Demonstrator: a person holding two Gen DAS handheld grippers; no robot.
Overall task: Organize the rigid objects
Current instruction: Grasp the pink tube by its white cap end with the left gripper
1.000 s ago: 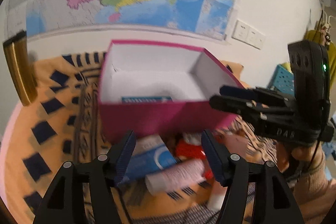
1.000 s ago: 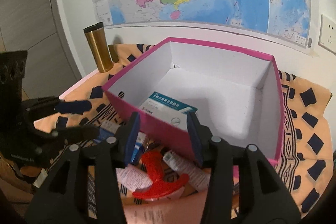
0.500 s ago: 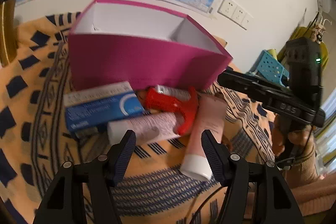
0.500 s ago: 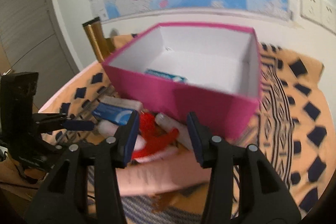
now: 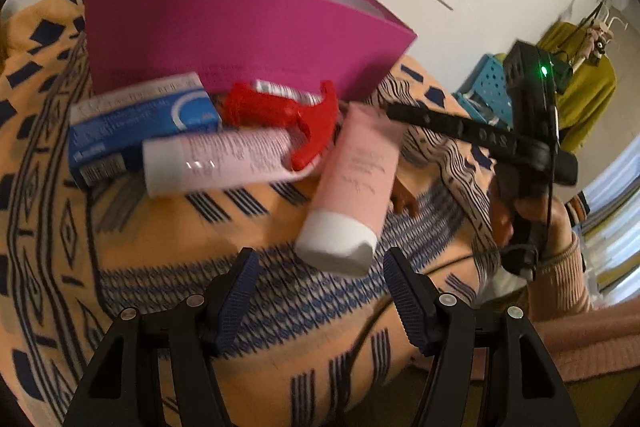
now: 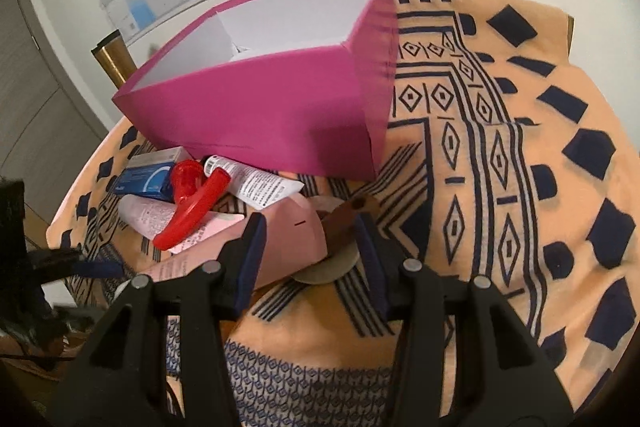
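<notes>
Left gripper (image 5: 320,263) hangs released just short of the pink tube (image 5: 352,179) — only the right gripper (image 6: 308,239), also unclenched, sees inside the box (image 6: 280,107).

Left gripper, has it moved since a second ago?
Yes. The left gripper has dropped toward the cloth; the pink box now sits higher in its view, with the pink tube close ahead.

R claw (image 6: 308,247) open over pink tube (image 6: 280,243), magenta box (image 6: 272,107) behind.
</notes>
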